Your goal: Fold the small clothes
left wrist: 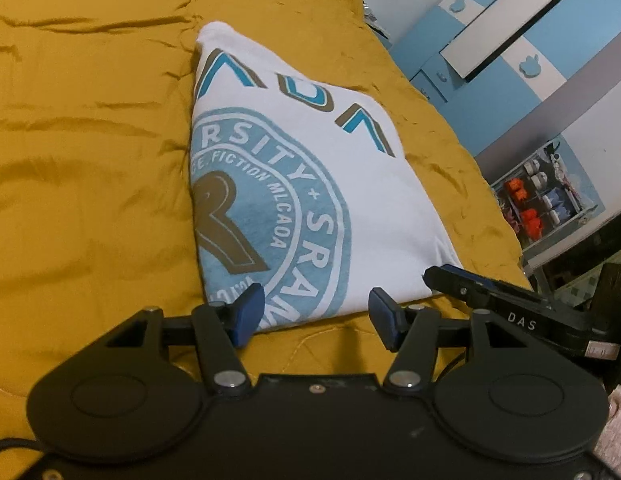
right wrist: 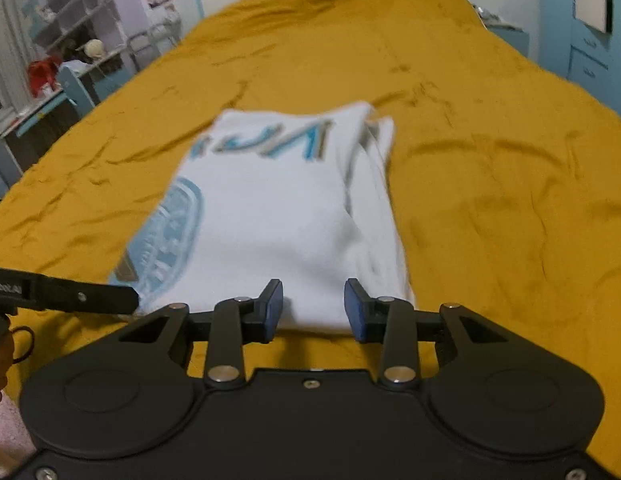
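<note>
between the blue pads of the left tongs [left wrist: 314, 316], which stand apart and grip nothing, lies the near edge of a folded white shirt [left wrist: 310, 168]. its round blue print reads "rsity", "fiction" and "sra"; larger letters run above. the right tongs [right wrist: 313, 309] also gape empty, angled down at the same near edge. one tong arm bears "das". the shirt rests on a mustard bedspread [left wrist: 90, 160], with a blue cupboard [left wrist: 530, 40] beyond.
</note>
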Action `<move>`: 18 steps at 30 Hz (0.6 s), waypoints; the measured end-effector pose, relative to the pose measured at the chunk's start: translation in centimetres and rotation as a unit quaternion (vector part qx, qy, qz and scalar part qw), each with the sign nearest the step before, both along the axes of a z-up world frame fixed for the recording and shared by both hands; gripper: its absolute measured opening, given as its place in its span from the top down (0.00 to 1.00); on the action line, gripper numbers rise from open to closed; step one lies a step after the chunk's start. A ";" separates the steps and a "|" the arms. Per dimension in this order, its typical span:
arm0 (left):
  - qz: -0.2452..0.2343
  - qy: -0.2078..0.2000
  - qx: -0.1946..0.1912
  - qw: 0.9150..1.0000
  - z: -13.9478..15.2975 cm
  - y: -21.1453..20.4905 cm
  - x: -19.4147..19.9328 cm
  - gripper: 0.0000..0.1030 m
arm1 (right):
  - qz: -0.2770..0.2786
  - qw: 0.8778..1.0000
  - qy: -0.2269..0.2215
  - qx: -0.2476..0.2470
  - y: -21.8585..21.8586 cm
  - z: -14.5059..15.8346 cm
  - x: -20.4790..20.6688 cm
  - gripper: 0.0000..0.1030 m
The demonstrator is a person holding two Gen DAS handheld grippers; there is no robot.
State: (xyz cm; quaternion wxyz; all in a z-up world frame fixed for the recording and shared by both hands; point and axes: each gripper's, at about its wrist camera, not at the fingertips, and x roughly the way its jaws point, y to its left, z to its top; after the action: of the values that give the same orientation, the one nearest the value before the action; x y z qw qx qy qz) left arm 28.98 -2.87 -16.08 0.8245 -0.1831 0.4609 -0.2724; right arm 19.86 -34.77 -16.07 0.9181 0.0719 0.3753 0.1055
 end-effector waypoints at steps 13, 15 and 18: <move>-0.001 -0.024 0.017 1.000 3.8 -0.5 -1.4 0.29 | -0.020 0.999 -0.042 0.019 0.1 3.4 -1.7 0.54; -0.001 -0.029 0.014 0.999 4.0 -0.5 -1.6 0.29 | -0.028 0.998 -0.044 0.015 0.1 3.6 -1.7 0.52; 0.001 -0.025 0.015 1.000 3.8 -0.5 -1.5 0.29 | -0.034 0.999 -0.035 0.016 -0.1 3.0 -1.3 0.51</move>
State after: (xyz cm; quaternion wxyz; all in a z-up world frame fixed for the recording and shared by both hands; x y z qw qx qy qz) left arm 27.46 -3.36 -12.24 0.8387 -0.1643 0.4442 -0.2686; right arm 18.59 -34.89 -13.12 0.9325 0.0955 0.3383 0.0828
